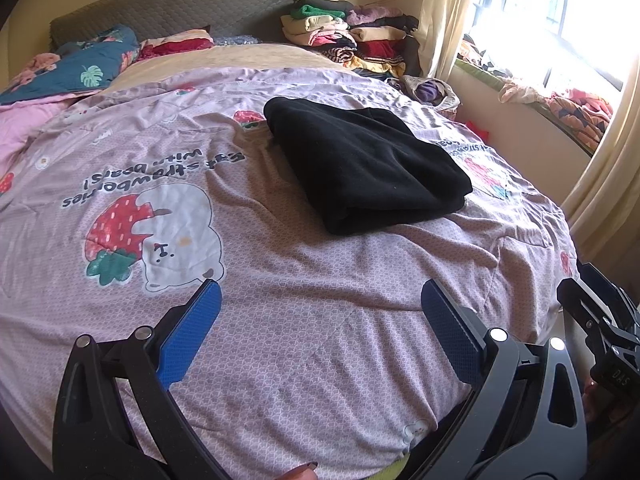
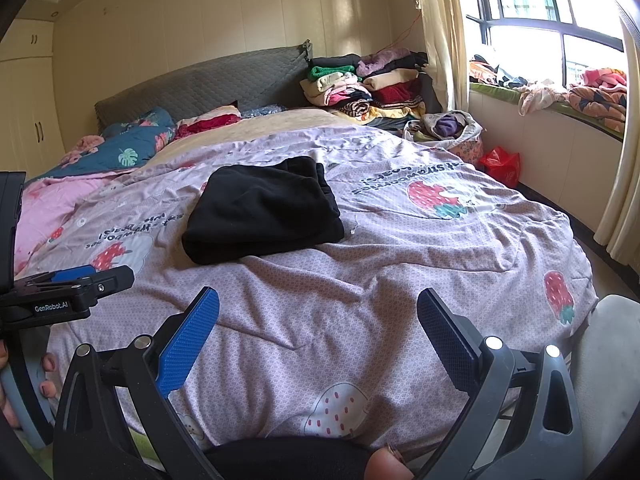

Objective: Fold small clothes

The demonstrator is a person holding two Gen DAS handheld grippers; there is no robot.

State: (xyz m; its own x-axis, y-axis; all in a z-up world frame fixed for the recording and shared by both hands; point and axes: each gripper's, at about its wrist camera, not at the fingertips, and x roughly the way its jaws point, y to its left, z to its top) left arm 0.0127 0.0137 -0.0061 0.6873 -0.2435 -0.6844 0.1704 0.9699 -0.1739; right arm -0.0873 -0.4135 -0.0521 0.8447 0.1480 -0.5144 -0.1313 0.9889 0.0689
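Black garment (image 1: pixel 366 168) folded into thick rectangle, lying flat mid-bed on quilt (image 1: pixel 280 280).

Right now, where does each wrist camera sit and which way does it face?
Left wrist: low at the bed's foot, facing the headboard; open left gripper frames the quilt, right gripper's body at right edge.
Right wrist: beside it, same heading; open right gripper, left gripper side-on, fingers at left.
Shared: folded black garment, clothes pile, window.
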